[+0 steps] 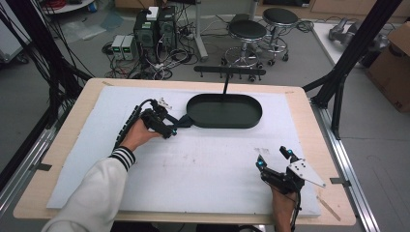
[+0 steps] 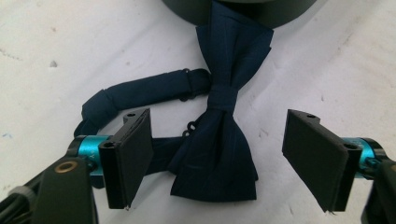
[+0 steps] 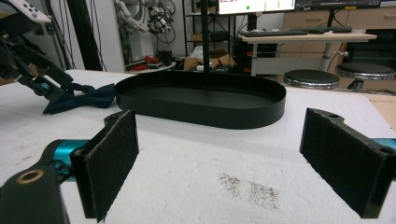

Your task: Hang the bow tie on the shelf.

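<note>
A navy bow tie [image 2: 219, 154] with its strap [image 2: 140, 91] lies flat on the white mat, its far wing touching the rim of a black oval tray [image 1: 225, 123]. My left gripper [image 2: 224, 161] stands open over it, one pad on each side of the near wing and neither touching the cloth. In the high view the left gripper [image 1: 169, 128] sits just left of the tray, with the bow tie [image 1: 183, 121] at its tips. My right gripper [image 1: 275, 158] rests open and empty near the mat's front right. The right gripper view looks between its jaws [image 3: 229, 163] toward the tray [image 3: 201, 109] and the bow tie [image 3: 79, 102].
A thin black post with a crossbar [image 1: 229, 71] rises from the tray's far side. The white mat [image 1: 203, 164] covers a wooden table [image 1: 309, 121]. Black frame struts [image 1: 345, 58] stand at the right, with stools [image 1: 246, 34] and computers [image 1: 154, 29] on the floor beyond.
</note>
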The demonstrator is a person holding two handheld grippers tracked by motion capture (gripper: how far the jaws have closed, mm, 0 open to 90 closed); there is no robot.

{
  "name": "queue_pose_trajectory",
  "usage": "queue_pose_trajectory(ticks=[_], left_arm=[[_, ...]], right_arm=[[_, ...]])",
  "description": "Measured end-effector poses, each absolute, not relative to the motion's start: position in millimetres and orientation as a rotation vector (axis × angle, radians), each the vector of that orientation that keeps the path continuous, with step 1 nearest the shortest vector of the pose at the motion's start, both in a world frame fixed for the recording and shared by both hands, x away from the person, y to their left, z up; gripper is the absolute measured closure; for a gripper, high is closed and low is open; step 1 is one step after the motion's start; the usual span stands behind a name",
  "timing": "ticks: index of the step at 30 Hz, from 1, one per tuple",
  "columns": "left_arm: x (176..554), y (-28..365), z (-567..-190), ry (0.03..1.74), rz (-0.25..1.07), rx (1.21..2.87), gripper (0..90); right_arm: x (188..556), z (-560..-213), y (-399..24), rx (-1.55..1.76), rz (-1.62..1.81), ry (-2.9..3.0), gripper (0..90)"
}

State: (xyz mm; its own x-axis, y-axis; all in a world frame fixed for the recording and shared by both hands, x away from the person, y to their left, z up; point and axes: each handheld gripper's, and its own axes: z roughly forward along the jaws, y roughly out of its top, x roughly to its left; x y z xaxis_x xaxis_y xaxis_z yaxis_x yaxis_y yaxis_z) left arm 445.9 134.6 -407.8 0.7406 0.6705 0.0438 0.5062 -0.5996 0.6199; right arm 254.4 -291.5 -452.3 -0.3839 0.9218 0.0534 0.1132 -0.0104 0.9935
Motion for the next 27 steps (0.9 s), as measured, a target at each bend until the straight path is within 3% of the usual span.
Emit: queue_pose_trajectory(ticks=[27], left_arm=[[451, 129, -422, 0.841, 0.385, 2.409, 61.3]], right_arm=[[254, -452, -292, 1.104, 1.473, 1.558, 10.7]])
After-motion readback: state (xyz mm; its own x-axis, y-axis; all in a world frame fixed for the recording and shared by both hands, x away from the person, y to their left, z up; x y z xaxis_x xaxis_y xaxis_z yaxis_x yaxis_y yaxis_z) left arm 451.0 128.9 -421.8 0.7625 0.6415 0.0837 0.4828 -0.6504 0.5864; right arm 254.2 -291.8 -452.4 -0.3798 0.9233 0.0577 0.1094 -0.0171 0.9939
